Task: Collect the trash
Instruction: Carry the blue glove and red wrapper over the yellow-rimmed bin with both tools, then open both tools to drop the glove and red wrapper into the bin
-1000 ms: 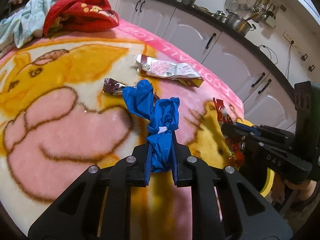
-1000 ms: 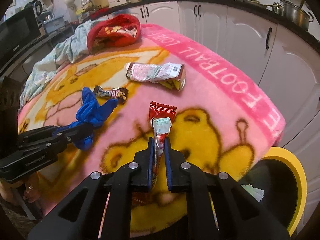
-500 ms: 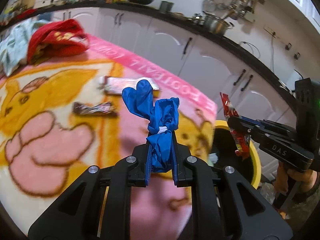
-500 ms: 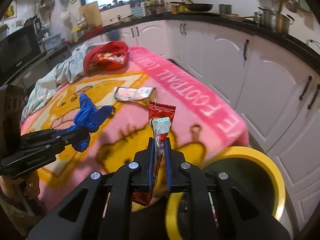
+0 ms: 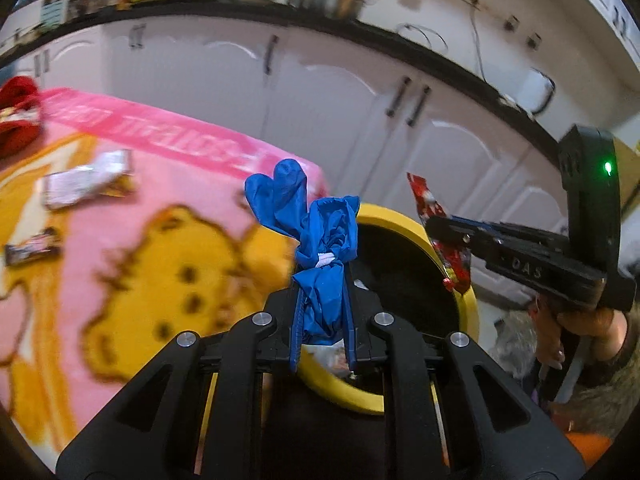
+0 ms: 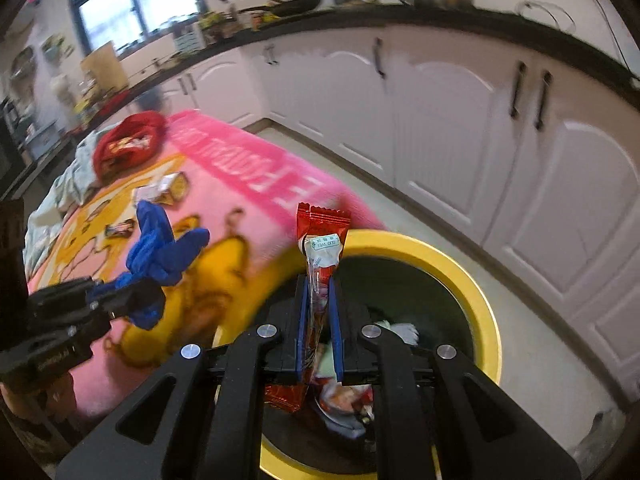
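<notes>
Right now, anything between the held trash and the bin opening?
Nothing visible. The right gripper holds the red wrapper over the yellow-rimmed bin; the left gripper holds the blue glove at its rim. The bin's mouth is uncovered.

Raised letters "DAS" stand on the side of the right gripper [image 5: 452,236] in the left wrist view. White capitals on the pink blanket [image 6: 256,184] border read roughly "FOOTBALL", blurred. The red wrapper's [image 6: 322,248] white label print is too small to read.

Ahead of my tool white cabinets [image 6: 460,92] ran under a dark counter [image 6: 440,12]; a bright window [image 6: 132,0] stood far left; pale floor [image 6: 520,280] lay below.
</notes>
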